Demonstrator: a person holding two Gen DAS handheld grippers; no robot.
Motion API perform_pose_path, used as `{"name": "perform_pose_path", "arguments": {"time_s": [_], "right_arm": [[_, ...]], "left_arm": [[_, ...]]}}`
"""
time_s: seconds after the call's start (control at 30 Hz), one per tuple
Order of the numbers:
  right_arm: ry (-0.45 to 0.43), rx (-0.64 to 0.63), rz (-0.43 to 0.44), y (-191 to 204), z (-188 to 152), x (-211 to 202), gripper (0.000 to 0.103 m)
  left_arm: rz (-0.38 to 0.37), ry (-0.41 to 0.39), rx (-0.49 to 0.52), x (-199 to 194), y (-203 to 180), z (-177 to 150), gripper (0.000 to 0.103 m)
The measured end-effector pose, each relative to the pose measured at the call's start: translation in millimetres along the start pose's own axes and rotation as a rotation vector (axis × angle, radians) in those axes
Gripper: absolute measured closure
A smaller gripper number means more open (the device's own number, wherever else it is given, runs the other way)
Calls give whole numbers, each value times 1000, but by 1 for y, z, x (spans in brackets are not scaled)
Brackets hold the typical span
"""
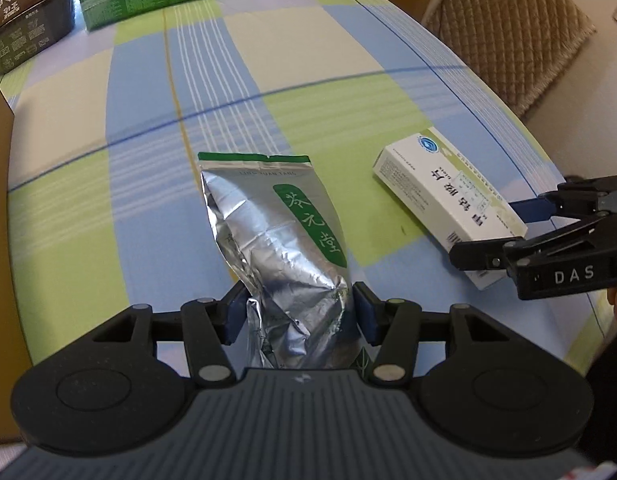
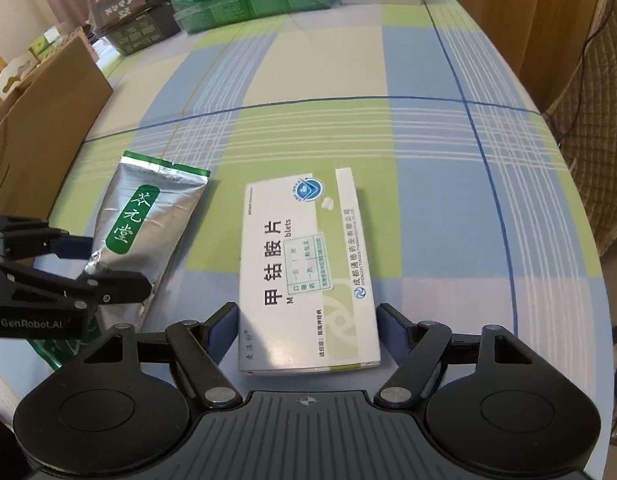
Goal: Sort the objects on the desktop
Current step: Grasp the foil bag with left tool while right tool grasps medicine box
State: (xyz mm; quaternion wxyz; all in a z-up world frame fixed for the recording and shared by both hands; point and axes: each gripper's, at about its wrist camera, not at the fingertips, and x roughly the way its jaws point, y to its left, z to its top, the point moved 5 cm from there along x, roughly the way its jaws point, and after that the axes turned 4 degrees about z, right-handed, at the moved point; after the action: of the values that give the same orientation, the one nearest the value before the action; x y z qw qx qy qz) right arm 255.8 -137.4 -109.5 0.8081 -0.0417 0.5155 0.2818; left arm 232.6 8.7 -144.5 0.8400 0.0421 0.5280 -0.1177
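The left gripper (image 1: pixel 298 312) has its fingers clamped on the lower part of the foil pouch (image 1: pixel 276 248), which lies on the checked counter (image 1: pixel 328 80). The right gripper (image 2: pixel 306 332) straddles the white medicine box (image 2: pixel 304 272) beside the pouch, fingers spread and not pressing on it.

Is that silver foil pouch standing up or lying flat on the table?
Lying flat. The silver foil pouch rests lengthwise on the checked tablecloth, green label facing up, its sealed top edge pointing away from the camera.
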Motion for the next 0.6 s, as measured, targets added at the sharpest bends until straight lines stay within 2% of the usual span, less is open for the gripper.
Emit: {"name": "perform_pose_path", "arguments": {"time_s": [0.3, 0.6], "right_arm": [[-89, -51, -17, 4, 5, 3, 20], [-91, -126, -39, 9, 3, 15, 20]], "left_arm": [[18, -2, -8, 5, 1, -3, 37], [74, -32, 62, 10, -10, -9, 28]]}}
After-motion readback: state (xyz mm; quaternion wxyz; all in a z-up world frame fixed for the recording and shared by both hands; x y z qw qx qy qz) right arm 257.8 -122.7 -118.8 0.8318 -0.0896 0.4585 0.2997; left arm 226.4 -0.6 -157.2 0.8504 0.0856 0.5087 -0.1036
